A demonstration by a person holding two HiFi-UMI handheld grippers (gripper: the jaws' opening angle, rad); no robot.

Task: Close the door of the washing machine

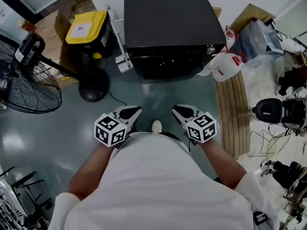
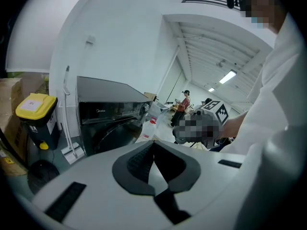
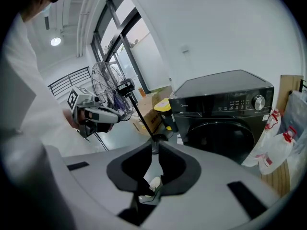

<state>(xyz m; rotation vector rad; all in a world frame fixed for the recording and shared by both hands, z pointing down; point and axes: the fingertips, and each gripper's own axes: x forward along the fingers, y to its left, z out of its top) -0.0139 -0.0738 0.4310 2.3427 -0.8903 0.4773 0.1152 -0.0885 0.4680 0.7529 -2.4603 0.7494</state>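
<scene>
Two claws hung close to the person (image 1: 158,186), well apart from the washing machine (image 1: 170,28). The black machine stood upright on the floor (image 1: 57,143) by the wall (image 3: 206,32). Its wide front was turned toward the person and ran left to right across the head view. Its round door (image 3: 223,140) lay flush against that front, closed. The left claw (image 1: 134,111) had its tips together on nothing. The right claw (image 1: 178,110) stood a narrow slit apart, empty.

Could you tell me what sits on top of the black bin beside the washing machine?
A yellow lid with a white label sits on the bin; its contents are hidden under that lid.
</scene>
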